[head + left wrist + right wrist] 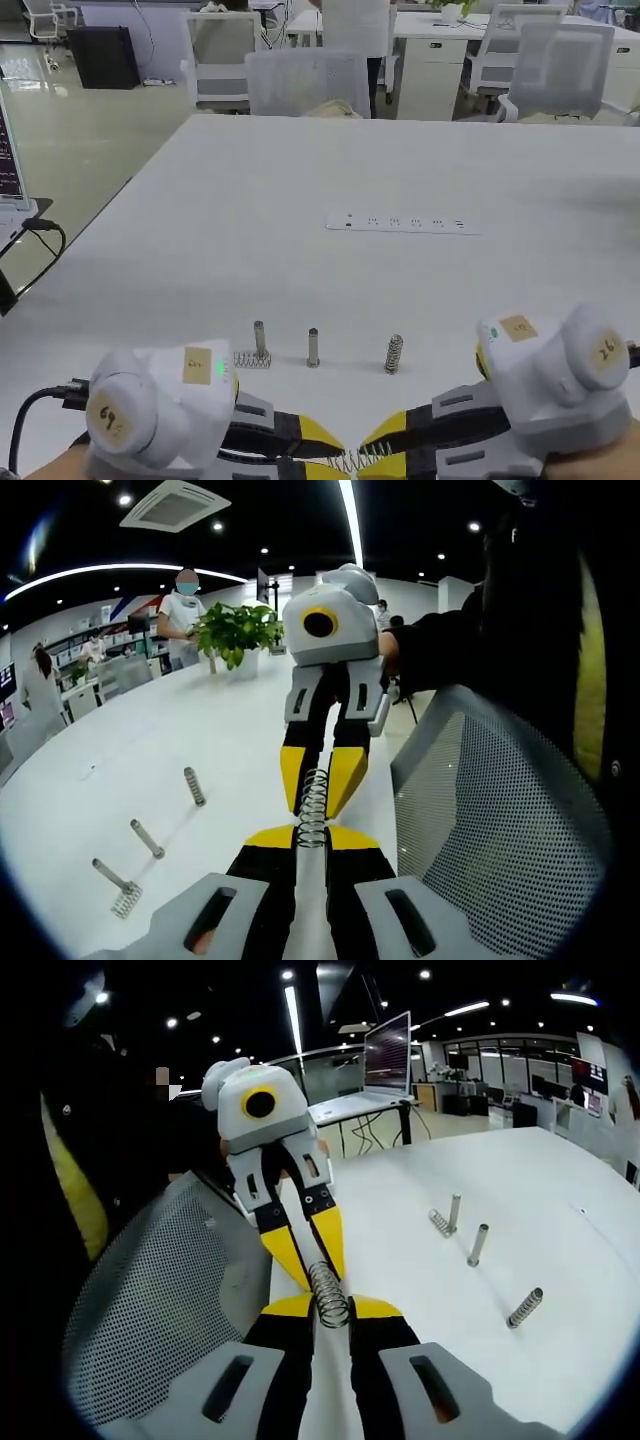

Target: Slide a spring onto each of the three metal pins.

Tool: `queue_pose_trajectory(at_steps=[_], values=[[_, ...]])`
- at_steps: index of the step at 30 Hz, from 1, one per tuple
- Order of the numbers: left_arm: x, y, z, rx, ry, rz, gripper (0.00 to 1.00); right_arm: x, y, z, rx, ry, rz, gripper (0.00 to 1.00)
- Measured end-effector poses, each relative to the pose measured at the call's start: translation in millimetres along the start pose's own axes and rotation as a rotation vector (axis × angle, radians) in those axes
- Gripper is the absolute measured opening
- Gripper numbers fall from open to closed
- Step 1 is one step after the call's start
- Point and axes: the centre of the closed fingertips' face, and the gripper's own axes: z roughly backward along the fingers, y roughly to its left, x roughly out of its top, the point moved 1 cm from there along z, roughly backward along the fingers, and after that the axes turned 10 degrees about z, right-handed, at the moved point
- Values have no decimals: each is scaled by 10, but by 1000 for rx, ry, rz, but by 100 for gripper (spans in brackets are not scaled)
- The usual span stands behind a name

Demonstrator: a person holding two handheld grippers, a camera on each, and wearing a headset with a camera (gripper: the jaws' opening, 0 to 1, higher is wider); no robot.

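Yellow jaw tips of our left gripper [325,446] and right gripper [378,448] meet, head view. Left gripper view: both pinch one spring [313,800] between them. Right gripper view: ahead the middle pin [478,1245] stands bare, a second spring [438,1222] seemingly loose beside the farthest pin [454,1208]. Next, one releases; the other threads.

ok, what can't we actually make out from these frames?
- Held spring: head view, cut by the bottom edge; left tool and right tool cover its ends.
- Loose spring by the left pin: too small in all views to tell whether it touches the pin.
- Fitted spring: head view, too small to tell whether it is fully seated.
- Power strip: head view, markings too small to read.
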Motion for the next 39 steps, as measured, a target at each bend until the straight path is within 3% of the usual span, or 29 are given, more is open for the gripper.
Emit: queue_pose_trajectory(at_steps=[13,33,39], values=[[14,23,-11,5,-19,13,2,103,-14,17,13,75,38,8],[80,52,-69,16,-48,19,2,225,-51,38,100,383,228,8],[103,67,-66,24,-58,16,2,251,-62,29,129,452,261,8]])
